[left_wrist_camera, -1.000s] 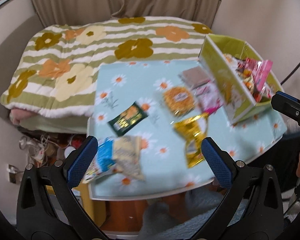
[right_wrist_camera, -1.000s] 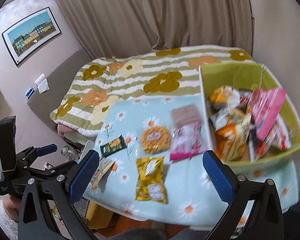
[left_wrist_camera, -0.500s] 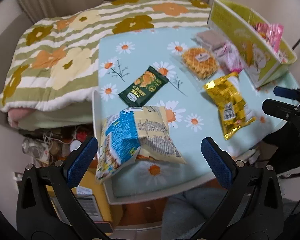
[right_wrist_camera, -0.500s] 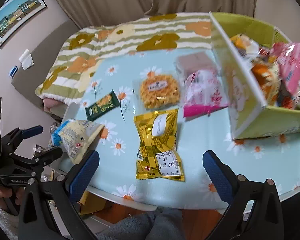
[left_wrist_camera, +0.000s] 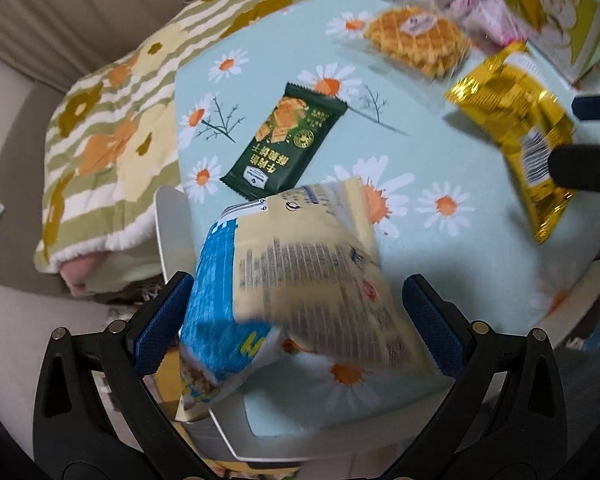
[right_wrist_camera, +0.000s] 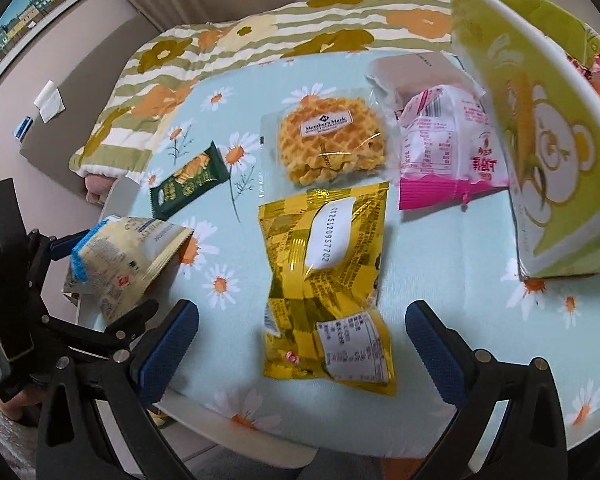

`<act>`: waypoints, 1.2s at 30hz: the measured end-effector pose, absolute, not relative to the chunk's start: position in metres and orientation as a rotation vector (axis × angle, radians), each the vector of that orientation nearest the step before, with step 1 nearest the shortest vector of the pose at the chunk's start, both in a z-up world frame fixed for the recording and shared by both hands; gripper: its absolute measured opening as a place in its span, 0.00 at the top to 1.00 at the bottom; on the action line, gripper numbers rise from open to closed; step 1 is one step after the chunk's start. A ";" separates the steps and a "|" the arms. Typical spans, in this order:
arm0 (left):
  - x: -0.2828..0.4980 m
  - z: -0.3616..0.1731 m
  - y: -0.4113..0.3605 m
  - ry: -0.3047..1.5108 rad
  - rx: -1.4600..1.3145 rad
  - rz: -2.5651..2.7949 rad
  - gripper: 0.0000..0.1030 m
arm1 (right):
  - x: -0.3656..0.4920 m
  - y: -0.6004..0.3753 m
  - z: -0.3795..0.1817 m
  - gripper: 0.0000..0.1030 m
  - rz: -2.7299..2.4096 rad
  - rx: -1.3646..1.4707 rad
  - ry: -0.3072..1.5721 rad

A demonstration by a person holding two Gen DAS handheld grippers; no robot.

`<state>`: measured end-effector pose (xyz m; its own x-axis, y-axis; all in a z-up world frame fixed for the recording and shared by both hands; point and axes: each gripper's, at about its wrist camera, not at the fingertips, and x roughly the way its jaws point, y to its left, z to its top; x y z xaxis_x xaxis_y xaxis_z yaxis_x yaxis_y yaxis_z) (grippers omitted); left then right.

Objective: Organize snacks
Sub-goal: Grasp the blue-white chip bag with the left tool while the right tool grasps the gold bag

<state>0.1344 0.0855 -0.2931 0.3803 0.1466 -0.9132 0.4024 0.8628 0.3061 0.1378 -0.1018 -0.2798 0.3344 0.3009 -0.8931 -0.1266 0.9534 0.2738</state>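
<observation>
A blue-and-cream snack bag [left_wrist_camera: 300,292] lies at the table's near left corner, between the open fingers of my left gripper [left_wrist_camera: 300,320]; it also shows in the right wrist view [right_wrist_camera: 128,260]. A gold snack bag [right_wrist_camera: 324,288] lies ahead of my open right gripper [right_wrist_camera: 300,344]. A dark green biscuit pack [right_wrist_camera: 188,186], a waffle pack [right_wrist_camera: 332,144], a pink bag [right_wrist_camera: 448,148] and a mauve pack [right_wrist_camera: 412,68] lie on the daisy tablecloth [right_wrist_camera: 440,264]. The green box [right_wrist_camera: 540,152] stands at the right.
A bed with a flowered, striped blanket [right_wrist_camera: 228,48] runs behind the table. A picture [right_wrist_camera: 28,12] hangs on the left wall. The table's white edge [left_wrist_camera: 172,224] shows at the left corner, with clutter on the floor below.
Both grippers have moved down and closer to the table. The left one now straddles the blue-and-cream bag; the right one has come close over the gold bag.
</observation>
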 end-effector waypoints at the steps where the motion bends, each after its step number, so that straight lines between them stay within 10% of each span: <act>1: 0.136 -0.298 0.085 1.197 0.548 -0.164 0.01 | 0.139 -0.102 -0.282 0.00 0.281 0.169 1.202; 20: 0.152 -0.288 0.097 1.170 0.482 -0.140 0.31 | 0.149 -0.091 -0.299 0.00 0.215 0.040 1.225; 26: 0.144 -0.278 0.098 1.162 0.440 -0.153 0.31 | 0.148 -0.090 -0.304 0.34 0.212 0.019 1.231; 36: 0.136 -0.253 0.108 1.158 0.305 -0.138 0.31 | 0.140 -0.088 -0.289 0.37 0.228 0.036 1.182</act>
<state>0.1365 0.1085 -0.2526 0.3989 0.0494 -0.9157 0.2629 0.9505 0.1658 0.1401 -0.0884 -0.2888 0.3585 0.1958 -0.9128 -0.1581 0.9764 0.1473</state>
